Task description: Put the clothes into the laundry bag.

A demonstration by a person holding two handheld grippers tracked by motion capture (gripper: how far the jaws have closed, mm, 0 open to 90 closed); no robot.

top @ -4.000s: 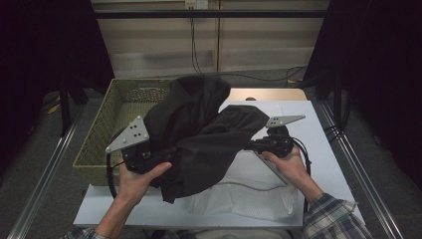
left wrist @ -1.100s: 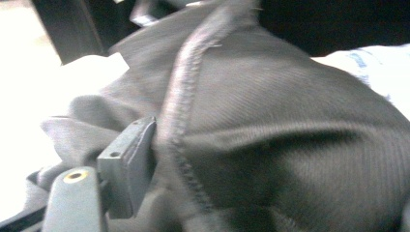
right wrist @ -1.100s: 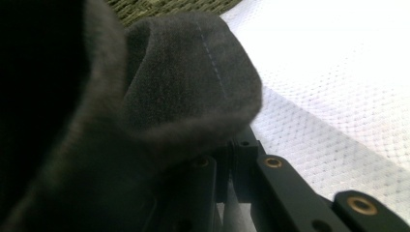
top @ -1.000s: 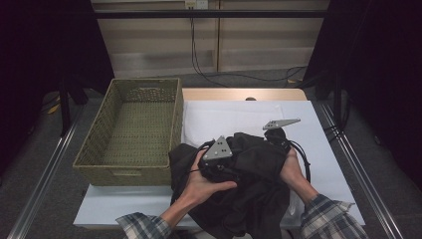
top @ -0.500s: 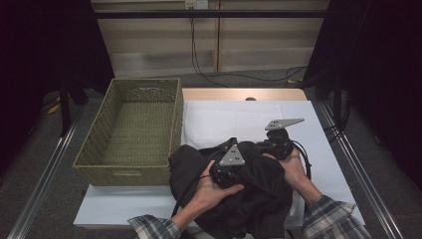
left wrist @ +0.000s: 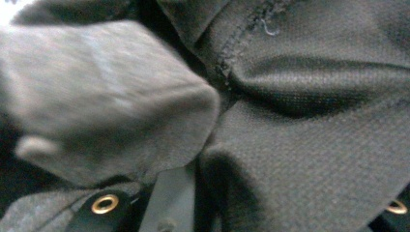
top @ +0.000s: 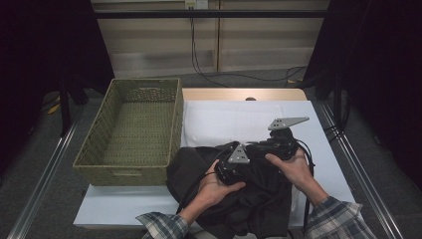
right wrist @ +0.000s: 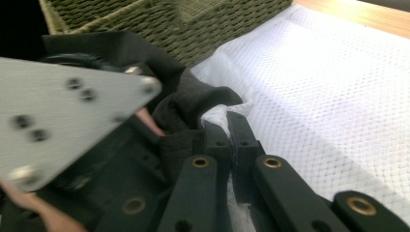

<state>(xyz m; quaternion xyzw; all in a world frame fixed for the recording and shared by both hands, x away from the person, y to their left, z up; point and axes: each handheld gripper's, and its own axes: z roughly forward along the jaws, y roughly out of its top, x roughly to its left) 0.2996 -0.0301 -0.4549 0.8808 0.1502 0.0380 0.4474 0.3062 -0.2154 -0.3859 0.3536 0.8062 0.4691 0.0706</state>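
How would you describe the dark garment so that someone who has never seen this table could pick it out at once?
Start at the white cloth-covered table with the woven basket on its left. At the table's near edge, right of the basket, lies a crumpled garment. It is the only black, soft, rumpled thing, and both grippers are on it.

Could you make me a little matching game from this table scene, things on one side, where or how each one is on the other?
Things:
1. woven basket
2. dark garment
3. white cloth
4. right gripper

States:
a. spread flat over the tabletop
b. jaws closed, pinching fabric
c. standing at the table's left side
d. bunched up at the near edge, under both hands

Pairs: 1-c, 2-d, 3-a, 4-b
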